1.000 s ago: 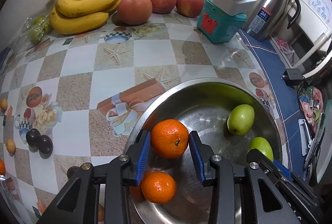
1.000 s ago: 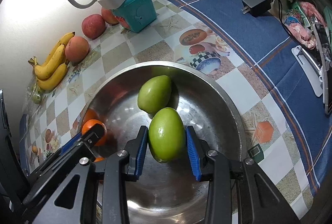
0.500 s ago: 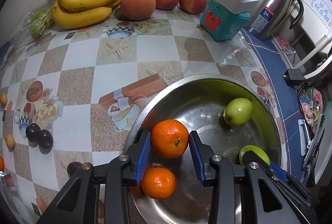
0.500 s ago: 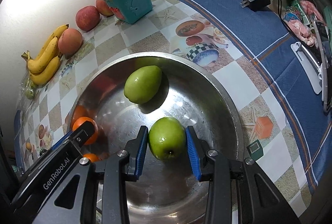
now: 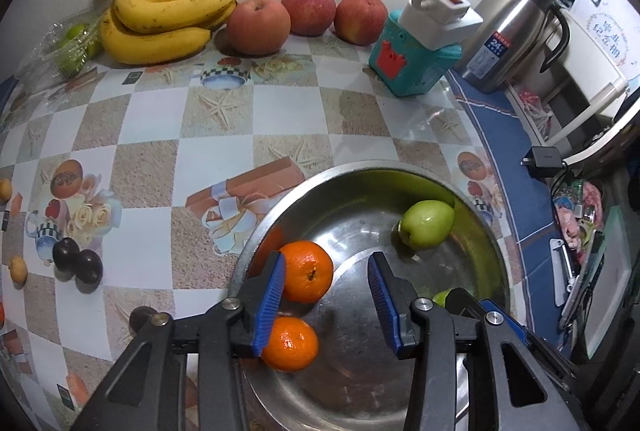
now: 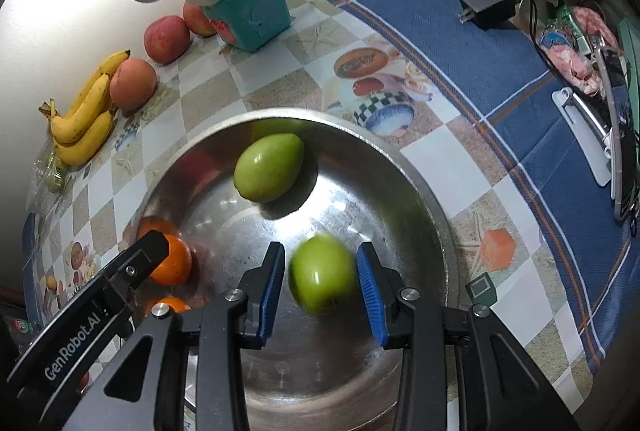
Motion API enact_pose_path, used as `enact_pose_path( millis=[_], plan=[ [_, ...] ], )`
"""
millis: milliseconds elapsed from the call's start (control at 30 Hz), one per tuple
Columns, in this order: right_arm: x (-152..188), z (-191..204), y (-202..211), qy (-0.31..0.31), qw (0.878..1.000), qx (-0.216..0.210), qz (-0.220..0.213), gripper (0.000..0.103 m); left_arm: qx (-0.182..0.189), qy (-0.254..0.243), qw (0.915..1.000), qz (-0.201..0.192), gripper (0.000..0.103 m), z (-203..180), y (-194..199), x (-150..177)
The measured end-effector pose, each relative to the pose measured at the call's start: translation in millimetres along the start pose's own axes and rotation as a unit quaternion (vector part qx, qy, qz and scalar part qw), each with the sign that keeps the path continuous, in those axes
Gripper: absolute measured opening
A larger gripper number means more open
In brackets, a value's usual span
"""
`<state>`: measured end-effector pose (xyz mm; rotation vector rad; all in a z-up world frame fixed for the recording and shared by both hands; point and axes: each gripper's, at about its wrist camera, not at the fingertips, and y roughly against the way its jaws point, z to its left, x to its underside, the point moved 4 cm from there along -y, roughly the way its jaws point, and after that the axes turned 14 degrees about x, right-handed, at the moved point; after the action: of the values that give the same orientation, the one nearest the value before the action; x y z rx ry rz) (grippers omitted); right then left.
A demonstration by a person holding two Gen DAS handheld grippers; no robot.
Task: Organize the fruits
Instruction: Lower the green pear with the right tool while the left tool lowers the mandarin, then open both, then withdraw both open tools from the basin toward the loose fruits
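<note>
On the counter, the bowl already has two green fruits and two oranges. Bananas, apples and plums wait outside. Left jaws have just been opening off an orange. Right jaws are let go too, with a green fruit loose between them.
</note>
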<state>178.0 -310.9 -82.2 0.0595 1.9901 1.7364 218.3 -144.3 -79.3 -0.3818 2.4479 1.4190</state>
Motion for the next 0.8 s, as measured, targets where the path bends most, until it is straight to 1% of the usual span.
enact_pose_path(
  millis=[100, 167, 333, 500, 633, 800],
  plan=[
    [-2, 0, 6, -0.001, 1.0, -0.001, -0.011, 0.04, -0.004, 0.004, 1.0, -0.006, 0.047, 0, 10, -2],
    [-2, 0, 8, -0.002, 1.0, -0.003, -0.014, 0.041, -0.013, 0.007, 0.9998, -0.012, 0.047, 3, 18, -3],
    [-3, 1, 14, -0.001, 1.0, -0.005, -0.019, 0.041, -0.052, 0.023, 0.9979, -0.03, 0.049, 21, 41, -6],
    [-2, 8, 21, 0.009, 1.0, -0.006, -0.026, 0.041, -0.095, 0.047, 0.9933, -0.047, 0.05, 51, 62, -4],
    [1, 16, 29, 0.022, 0.999, -0.008, -0.033, 0.041, -0.107, 0.066, 0.9908, -0.049, 0.05, 70, 74, 2],
    [5, 29, 38, 0.045, 0.998, -0.01, -0.044, 0.041, -0.117, 0.08, 0.9886, -0.05, 0.058, 85, 84, 10]
  ],
)
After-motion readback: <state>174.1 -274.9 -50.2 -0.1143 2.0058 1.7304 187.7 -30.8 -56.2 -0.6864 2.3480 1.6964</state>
